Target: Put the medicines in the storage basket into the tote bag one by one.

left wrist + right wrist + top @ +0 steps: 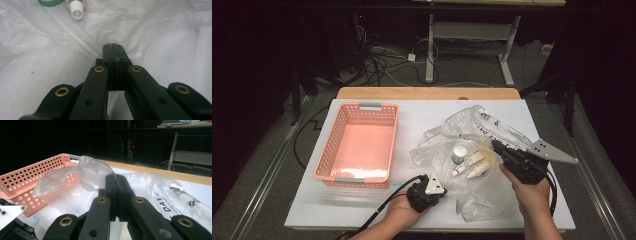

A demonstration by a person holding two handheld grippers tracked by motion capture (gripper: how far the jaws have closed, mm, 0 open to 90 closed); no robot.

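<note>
1. Nearest the high camera, the two forearms come in from the bottom edge, and both hands are kept at the near side of the clear plastic bag (472, 165), which lies crumpled on the white table (422, 120), right of the pink perforated basket (357, 147).
2. By the look of it, the bag is being opened or emptied; its film should be pulled apart slowly and low, so that the contents are not flung out.
3. A thin fold only should be pinched, well clear of the small items, and the two grips kept apart to spread the mouth.
4. The left gripper (112, 48) is closed, its jaws meeting on a gathered pleat of the bag's film at the near edge.
5. The right gripper (116, 180) is closed as well; film bunches just beyond its tips, and whether any is caught cannot be told.
6. A green-rimmed jar (459, 152) and two small white dropper bottles (472, 166) lie in the bag, between the grippers.
</note>
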